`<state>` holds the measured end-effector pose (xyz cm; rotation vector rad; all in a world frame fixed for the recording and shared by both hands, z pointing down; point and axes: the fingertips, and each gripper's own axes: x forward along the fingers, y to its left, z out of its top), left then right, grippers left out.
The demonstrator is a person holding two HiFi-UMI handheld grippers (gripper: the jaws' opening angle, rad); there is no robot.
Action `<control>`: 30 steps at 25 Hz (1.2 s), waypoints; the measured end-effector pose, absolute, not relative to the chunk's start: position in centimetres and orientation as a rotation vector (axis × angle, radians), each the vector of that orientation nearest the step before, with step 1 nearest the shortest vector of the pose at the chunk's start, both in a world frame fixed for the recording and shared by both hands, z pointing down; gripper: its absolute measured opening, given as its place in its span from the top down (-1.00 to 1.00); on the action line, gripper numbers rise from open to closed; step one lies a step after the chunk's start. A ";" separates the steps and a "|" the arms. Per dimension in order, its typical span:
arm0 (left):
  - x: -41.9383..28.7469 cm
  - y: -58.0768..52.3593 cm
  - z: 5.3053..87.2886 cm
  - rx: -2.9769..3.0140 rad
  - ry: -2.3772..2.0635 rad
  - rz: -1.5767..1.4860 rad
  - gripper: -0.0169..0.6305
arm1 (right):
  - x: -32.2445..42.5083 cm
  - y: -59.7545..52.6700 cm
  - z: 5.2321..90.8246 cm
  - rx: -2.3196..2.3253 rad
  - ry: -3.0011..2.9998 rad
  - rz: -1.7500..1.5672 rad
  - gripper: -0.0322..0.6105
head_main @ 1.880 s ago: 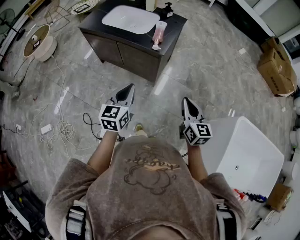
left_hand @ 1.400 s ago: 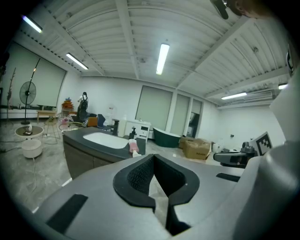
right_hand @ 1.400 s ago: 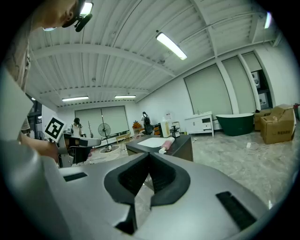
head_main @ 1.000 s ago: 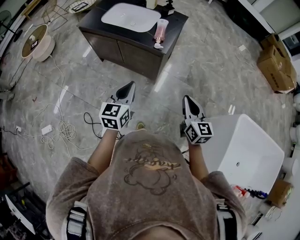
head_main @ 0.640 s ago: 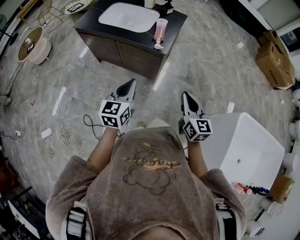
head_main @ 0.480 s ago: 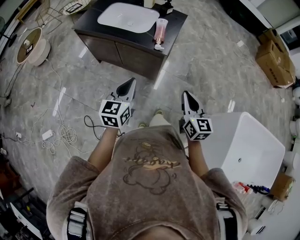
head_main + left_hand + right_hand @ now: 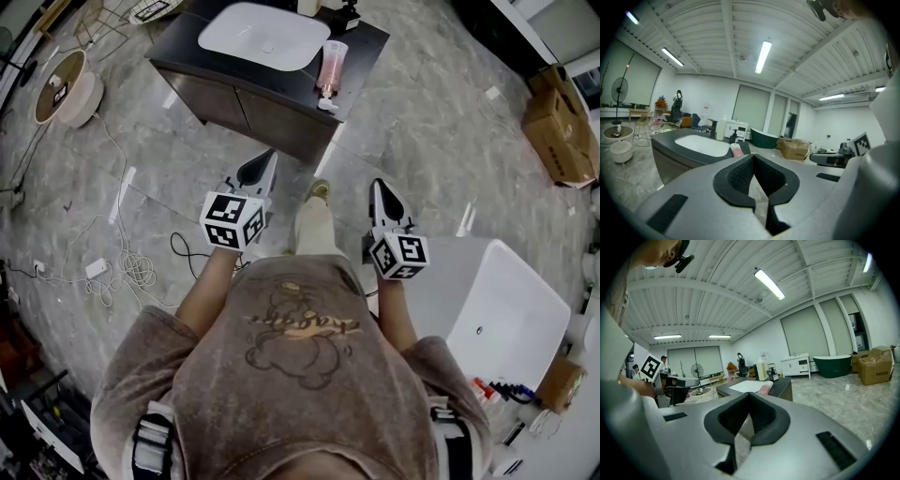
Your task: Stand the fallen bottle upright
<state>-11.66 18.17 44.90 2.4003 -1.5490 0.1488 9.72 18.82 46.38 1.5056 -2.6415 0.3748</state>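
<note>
A pink pump bottle [image 7: 330, 66] lies on its side on the dark vanity top [image 7: 361, 47], right of the white sink basin [image 7: 267, 36], with its pump end toward the front edge. Both grippers are held out level over the floor, short of the vanity and apart from the bottle. The left gripper [image 7: 260, 163] is shut and empty, and so is the right gripper [image 7: 379, 190]. In the left gripper view the pink bottle [image 7: 736, 150] shows just past the shut left gripper [image 7: 752, 157]. In the right gripper view the pink bottle [image 7: 765, 388] lies beyond the shut right gripper [image 7: 749, 396].
A white bathtub [image 7: 511, 309] stands on the floor at the right, cardboard boxes [image 7: 562, 122] behind it. Loose cables [image 7: 122, 267] and a round stand [image 7: 66, 89] are at the left. A black pump bottle [image 7: 349, 13] stands at the vanity's back. The person's foot [image 7: 319, 192] is between the grippers.
The person has walked toward the vanity, so both grippers are closer to it. A leg has stepped forward between the grippers. The jaws have stayed shut.
</note>
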 end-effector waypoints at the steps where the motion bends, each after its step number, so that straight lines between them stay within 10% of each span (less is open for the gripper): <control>1: -11.7 17.5 45.0 2.401 -1.548 0.150 0.89 | 9.6 18.0 46.4 1.506 -2.641 0.376 0.90; 30: -9.8 -8.4 41.5 2.435 -1.495 0.170 0.89 | 9.6 -8.1 43.9 1.387 -2.687 0.420 0.90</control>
